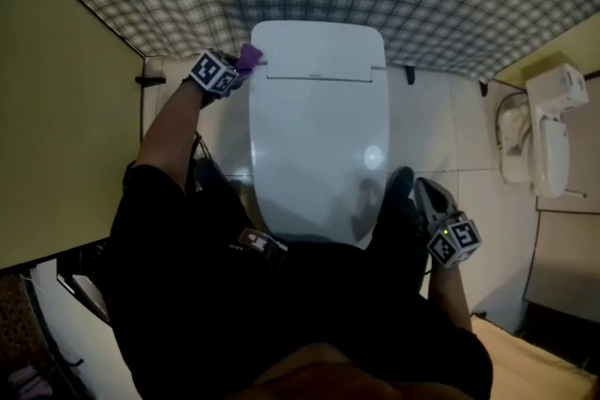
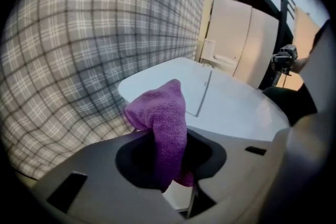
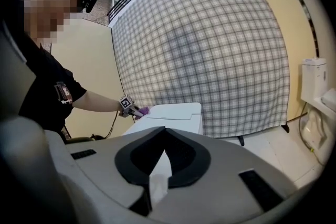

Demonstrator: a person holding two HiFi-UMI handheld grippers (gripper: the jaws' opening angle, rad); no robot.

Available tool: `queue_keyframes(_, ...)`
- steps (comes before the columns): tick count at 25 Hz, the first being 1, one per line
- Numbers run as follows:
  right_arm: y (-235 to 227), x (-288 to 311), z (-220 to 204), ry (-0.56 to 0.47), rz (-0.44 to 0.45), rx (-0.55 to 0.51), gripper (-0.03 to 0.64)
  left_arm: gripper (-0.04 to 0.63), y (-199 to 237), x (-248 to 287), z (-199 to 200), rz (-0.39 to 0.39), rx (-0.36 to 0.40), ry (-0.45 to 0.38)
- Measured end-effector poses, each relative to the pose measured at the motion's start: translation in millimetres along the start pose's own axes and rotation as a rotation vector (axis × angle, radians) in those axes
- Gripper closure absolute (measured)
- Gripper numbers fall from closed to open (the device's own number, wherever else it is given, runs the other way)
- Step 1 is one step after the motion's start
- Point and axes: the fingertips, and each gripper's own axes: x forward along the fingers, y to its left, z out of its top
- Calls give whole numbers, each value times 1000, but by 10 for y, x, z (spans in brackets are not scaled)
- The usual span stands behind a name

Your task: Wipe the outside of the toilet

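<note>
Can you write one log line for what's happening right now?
left gripper: shut on purple cloth | cloth: at toilet back-left corner | right gripper: shut, empty, beside toilet front

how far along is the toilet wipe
Done: the left gripper already grips the purple cloth.
In hand: the cloth is at the back left corner of the toilet, so wiping seems to be starting there.
Left: probably the lid, sides and front; no streaks or wet marks show what has been wiped. The right gripper is shut and empty by the front right.
</note>
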Motion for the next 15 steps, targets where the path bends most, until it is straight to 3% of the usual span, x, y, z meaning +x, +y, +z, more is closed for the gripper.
queue_keyframes(3,171,-185,57,-35,5,-28,611,497,-440,-75,-117,10,37,7)
queue_keyframes(6,362,-412,71,-63,8,-59,611,495,-702,-174,-384,38,-46,-14)
queue_keyframes(8,493,-568,45,-75,14,-79,611,497,-937,-249,-606,26,-96,-28)
queue_keyframes(15,891,-964,-40,-117,36,-113,611,497,-2269,-246,-1515,-85,-105,47)
